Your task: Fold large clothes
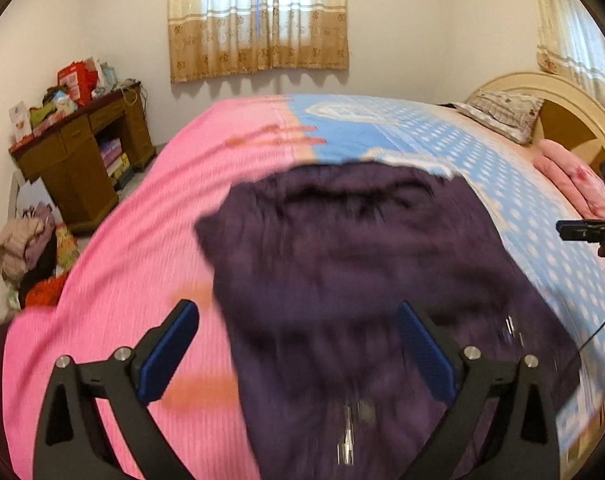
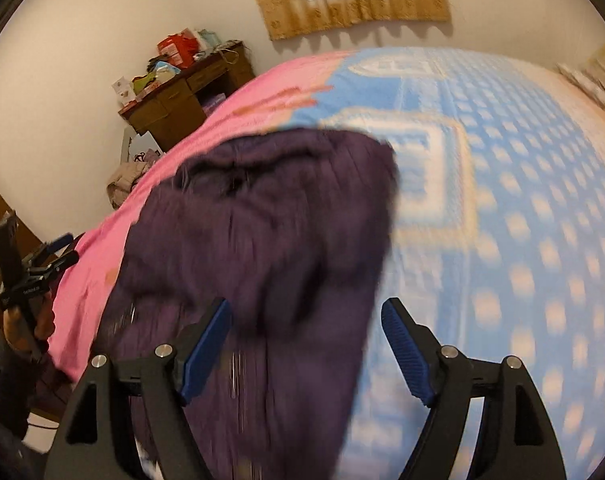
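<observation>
L tool (image 1: 298, 344) wide, empty | R tool (image 2: 306, 340) wide, empty | purple jacket (image 1: 354, 248) flat on bed (image 1: 150, 216)

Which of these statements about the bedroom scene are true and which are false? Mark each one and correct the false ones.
1. A dark purple garment lies on the bed. True.
2. The left gripper has its jaws clamped shut on the fabric. False: its jaws stand wide open, holding nothing.
3. The right gripper also has open jaws. True.
4. The bedspread is plain green. False: it is pink on one side and blue with pale dots on the other.
5. A wooden desk piled with items stands by the wall. True.
</observation>
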### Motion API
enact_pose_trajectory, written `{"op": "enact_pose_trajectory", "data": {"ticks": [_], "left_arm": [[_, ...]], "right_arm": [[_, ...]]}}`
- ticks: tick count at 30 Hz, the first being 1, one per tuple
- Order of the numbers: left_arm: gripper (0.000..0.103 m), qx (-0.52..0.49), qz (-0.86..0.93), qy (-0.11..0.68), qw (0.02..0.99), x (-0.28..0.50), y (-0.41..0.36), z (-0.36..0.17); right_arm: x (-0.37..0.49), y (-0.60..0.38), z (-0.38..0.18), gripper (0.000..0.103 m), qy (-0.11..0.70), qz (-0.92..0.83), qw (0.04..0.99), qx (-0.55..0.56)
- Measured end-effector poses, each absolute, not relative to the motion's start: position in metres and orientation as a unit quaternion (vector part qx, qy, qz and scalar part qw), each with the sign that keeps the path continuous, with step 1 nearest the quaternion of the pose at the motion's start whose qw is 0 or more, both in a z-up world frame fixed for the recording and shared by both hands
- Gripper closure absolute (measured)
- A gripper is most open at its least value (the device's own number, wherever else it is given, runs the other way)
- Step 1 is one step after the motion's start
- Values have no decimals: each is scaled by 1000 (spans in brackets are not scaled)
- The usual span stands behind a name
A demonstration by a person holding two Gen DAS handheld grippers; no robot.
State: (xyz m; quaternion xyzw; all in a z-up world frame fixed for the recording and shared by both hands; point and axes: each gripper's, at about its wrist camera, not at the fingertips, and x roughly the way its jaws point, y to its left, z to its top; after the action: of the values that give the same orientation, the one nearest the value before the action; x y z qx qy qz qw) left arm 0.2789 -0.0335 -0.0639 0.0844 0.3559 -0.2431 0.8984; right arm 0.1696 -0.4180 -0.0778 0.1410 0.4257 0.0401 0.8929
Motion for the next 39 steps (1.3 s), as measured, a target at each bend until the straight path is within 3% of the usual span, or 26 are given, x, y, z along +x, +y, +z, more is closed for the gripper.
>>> {"op": "enact_pose_trajectory", "data": {"ticks": [9, 14, 19, 22, 26, 28, 39], "left_arm": [[0, 61, -231, 417, 877, 212, 3, -153], [7, -6, -250, 429, 868, 197, 21, -179], [14, -61, -267, 435, 858, 199, 26, -192], [14, -50, -264, 423, 865, 200, 19, -192], [30, -58, -282, 429, 856, 194, 16, -189], [30, -54, -288, 433, 852, 189, 17, -190], [30, -74, -278, 440, 851, 174, 26, -196]], "right_arm": [[52, -397, -169, 25, 440, 28, 867, 232], [25, -386, -183, 25, 398, 42, 880, 254], [35, -375, -186, 38, 396, 61, 881, 253], [45, -373, -188, 41, 385, 47, 886, 256], [39, -369, -188, 52, 380, 42, 888, 254], [34, -372, -192, 56, 376, 53, 884, 273], [31, -374, -198, 59, 354, 63, 883, 302]]}}
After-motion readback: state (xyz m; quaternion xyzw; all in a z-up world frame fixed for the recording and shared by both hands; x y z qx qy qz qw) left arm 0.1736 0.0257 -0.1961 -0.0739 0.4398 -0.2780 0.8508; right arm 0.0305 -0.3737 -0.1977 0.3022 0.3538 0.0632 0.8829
